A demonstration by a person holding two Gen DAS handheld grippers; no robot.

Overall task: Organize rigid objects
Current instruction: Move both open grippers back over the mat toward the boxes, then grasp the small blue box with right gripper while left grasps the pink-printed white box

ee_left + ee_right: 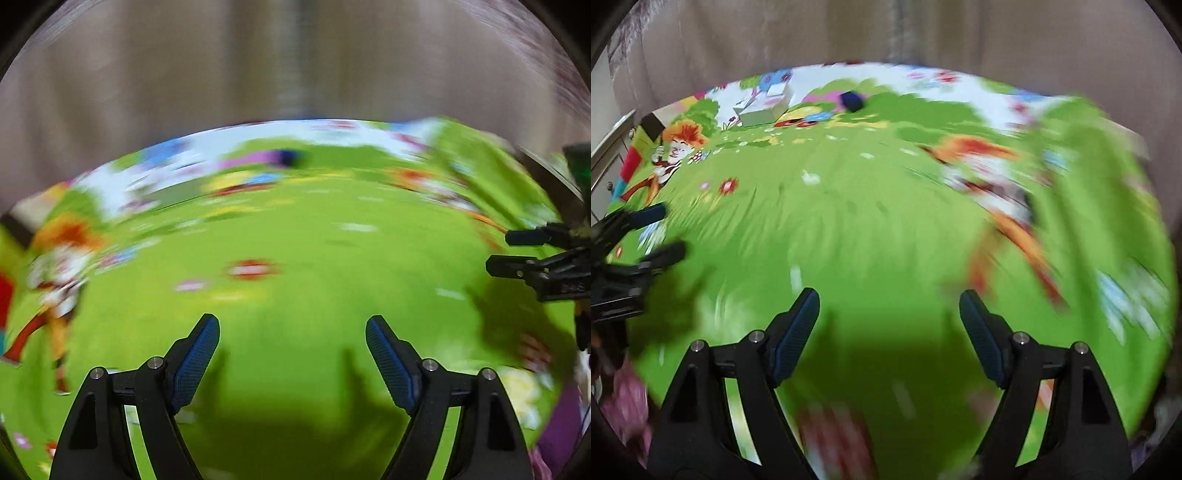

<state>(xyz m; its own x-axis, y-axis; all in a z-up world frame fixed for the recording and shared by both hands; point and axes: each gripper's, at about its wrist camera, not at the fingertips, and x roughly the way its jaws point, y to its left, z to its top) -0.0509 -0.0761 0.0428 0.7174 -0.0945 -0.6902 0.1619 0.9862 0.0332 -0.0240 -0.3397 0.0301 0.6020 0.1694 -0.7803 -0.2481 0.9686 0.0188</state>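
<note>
Both views are motion-blurred. A white box (764,107) and a small dark blue block (852,100) lie at the far edge of a green cartoon-print cloth (871,221). The blue block shows as a dark smear in the left wrist view (291,157). My left gripper (292,330) is open and empty above the cloth; it also shows at the left edge of the right wrist view (670,230). My right gripper (889,306) is open and empty; it shows at the right edge of the left wrist view (496,251).
A beige curtain (886,29) hangs behind the cloth-covered surface. Pink fabric (628,402) lies at the near left. A pale cabinet edge (609,147) stands at the far left.
</note>
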